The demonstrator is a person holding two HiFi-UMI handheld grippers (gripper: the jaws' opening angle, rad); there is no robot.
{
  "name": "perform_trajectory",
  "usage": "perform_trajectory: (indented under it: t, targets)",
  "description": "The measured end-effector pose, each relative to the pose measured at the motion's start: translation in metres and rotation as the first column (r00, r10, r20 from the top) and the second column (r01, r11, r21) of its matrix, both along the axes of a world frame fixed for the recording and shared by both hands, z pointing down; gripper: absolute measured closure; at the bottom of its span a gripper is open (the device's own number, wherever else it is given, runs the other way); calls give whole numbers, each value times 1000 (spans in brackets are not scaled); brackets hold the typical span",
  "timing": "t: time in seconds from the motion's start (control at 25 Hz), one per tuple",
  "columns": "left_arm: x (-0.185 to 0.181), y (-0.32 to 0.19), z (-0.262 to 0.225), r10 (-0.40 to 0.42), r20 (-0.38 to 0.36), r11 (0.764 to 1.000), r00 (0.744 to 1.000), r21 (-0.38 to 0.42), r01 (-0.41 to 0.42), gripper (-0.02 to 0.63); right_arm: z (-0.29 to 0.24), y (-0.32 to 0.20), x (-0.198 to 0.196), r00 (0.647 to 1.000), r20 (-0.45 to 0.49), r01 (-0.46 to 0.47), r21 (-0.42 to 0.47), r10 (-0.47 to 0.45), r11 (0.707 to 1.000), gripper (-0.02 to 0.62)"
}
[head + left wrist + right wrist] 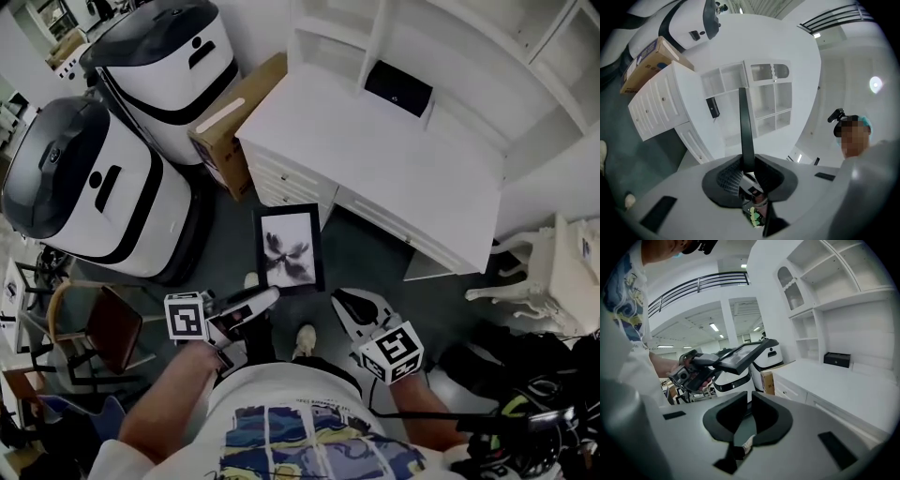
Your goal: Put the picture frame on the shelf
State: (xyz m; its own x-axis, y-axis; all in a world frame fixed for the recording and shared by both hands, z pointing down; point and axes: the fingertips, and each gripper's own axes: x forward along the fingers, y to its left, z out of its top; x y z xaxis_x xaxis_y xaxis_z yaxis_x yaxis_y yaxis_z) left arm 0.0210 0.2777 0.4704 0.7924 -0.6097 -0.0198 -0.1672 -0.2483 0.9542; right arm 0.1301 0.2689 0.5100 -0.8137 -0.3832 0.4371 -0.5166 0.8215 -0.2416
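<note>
The picture frame [289, 248], black-edged with a dark flower on white, hangs level above the dark floor in front of the white desk [403, 169]. My left gripper [267, 296] is shut on its near edge. In the left gripper view the frame [745, 131] shows edge-on, rising from between the jaws toward the white shelf unit [764, 103]. My right gripper [345, 300] hovers just right of the frame, apart from it. Its jaws [750, 404] stand shut with nothing between them. From there I see the frame [740, 357] and the left gripper [693, 369] holding it.
A small black box [398, 87] sits on the desk under the shelf compartments [422, 37]. Two large white-and-black machines [103, 187] and a cardboard box [234, 122] stand left of the desk. A chair [103, 328] is at lower left. White furniture [553, 272] stands right.
</note>
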Motion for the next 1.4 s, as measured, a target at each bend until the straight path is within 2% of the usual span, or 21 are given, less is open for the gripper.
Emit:
perform_trajectory:
  t: [0.24,0.48,0.68,0.8,1.08,1.4]
  targets:
    - [-47,-77,-10,6,-120,1000,993,7,-6,532,-10,-62,-42,997,-39,-66,29,67,997,569]
    - [-95,-159,-21,60,-105,998,993,13,-59,532,-27,-129,-89,988,-66,-136,54,139,989,571]
    - [-126,-208,-27,137,-82,990,987,36,-134,532,-31,-162,-125,976,-62,-206,56,210,977,571]
    - [-137,-239,-32,153,-104,988,983,47,-149,532,-35,-174,-139,969,-71,-231,62,235,971,571]
    - [-139,-322,-38,157,-107,986,982,78,-149,532,-26,-208,-136,955,-82,-282,48,285,958,571]
    - [-109,-432,-53,101,-100,993,990,77,-94,532,-26,-273,-107,968,-57,-244,42,246,969,571]
